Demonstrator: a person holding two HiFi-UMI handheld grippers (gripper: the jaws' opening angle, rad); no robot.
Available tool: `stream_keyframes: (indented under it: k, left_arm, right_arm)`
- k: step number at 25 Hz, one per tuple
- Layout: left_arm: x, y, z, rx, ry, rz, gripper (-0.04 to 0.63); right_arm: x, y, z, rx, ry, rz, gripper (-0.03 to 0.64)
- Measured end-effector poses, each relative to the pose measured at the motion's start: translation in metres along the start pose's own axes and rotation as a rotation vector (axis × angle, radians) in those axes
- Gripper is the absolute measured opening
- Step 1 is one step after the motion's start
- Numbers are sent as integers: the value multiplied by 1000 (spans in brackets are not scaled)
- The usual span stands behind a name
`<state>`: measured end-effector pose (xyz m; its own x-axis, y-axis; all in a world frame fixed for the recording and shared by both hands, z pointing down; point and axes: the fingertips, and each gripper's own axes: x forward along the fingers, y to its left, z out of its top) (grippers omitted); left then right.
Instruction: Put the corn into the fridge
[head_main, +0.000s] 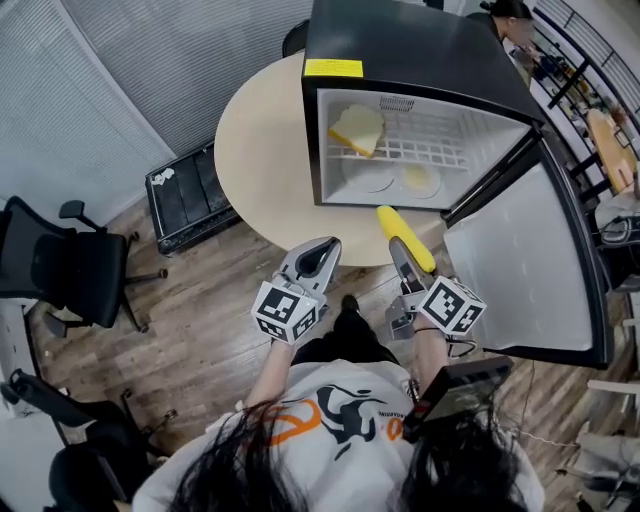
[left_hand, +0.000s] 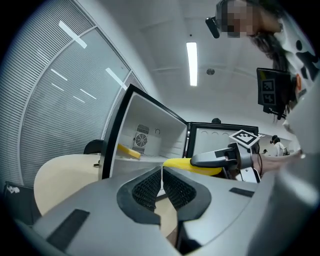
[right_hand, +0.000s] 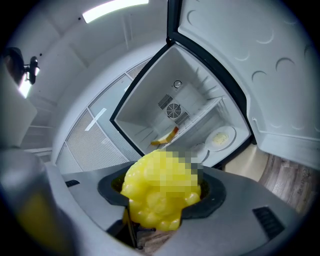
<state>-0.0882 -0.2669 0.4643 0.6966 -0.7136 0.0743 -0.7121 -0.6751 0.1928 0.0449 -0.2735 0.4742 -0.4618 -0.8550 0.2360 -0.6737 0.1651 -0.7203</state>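
We find the right claw (head_main: 400, 250) clamped on the yellow cob of corn (head_main: 392, 224). The cob's long axis runs forward beyond the jaws, toward the open black mini fridge (head_main: 400, 50) directly ahead. Beside it, the left claw (head_main: 328, 245) is closed and empty.

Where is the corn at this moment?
In the head view the corn is clamped in the jaws of the right gripper, right of centre, just in front of the open fridge, over the near edge of the round table.
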Motion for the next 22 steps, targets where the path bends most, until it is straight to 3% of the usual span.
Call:
stream_keyframes:
  k: [12, 22]
  left_arm:
    - [66, 11, 8, 4, 17, -28, 15]
    - [123, 12, 11, 40, 60, -95, 15]
  right_arm:
    - [56, -30, 83, -70, -47, 8, 255]
    - [116, -56, 144, -285, -48, -39, 255]
